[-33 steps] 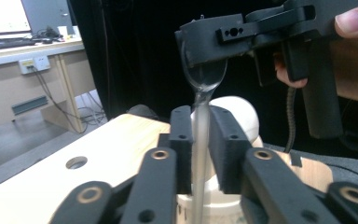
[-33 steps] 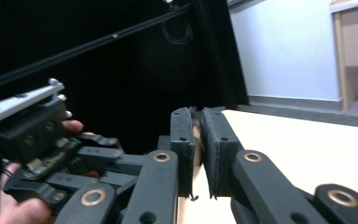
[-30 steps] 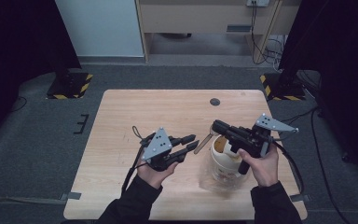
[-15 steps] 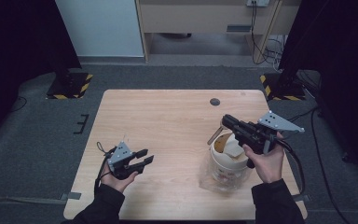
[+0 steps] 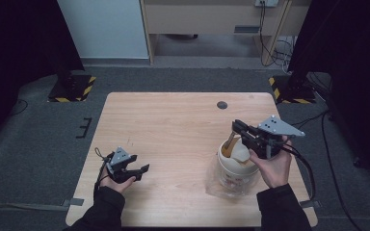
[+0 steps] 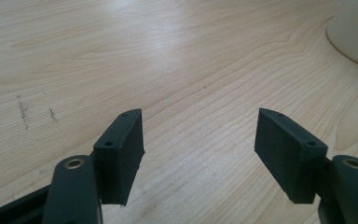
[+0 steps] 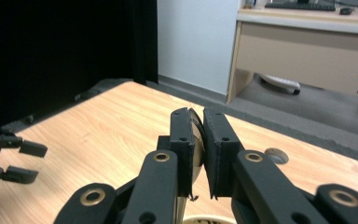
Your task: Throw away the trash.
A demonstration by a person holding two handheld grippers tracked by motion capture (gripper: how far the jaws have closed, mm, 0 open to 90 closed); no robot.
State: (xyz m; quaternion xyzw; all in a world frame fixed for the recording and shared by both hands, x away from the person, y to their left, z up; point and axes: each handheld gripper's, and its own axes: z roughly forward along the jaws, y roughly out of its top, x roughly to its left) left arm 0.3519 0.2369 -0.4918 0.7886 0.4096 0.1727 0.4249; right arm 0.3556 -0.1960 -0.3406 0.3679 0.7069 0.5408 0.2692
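Note:
A white tub point(image 5: 234, 169) with brownish contents stands at the table's front right. A thin brown stick point(image 5: 229, 140) rises out of its mouth. My right gripper point(image 5: 234, 126) hovers over the tub's rim, shut on the top of that stick; in the right gripper view the jaws point(image 7: 196, 116) press a thin flat piece point(image 7: 197, 140) between them. At the front left corner of the table, my left gripper point(image 5: 142, 162) is open and low over bare wood. In the left gripper view its jaws point(image 6: 199, 135) stand wide apart with nothing between them, and the tub's side point(image 6: 354, 37) shows at upper right.
A crumpled clear plastic piece point(image 5: 219, 188) lies at the tub's foot. A small dark round grommet point(image 5: 222, 105) sits near the table's far edge. Beyond the table are a wooden desk point(image 5: 212, 17) and yellow-black striped stand bases point(image 5: 72, 89).
My left gripper has drawn away from beside the tub to the table's front left corner. My right gripper has shifted slightly right, staying over the tub.

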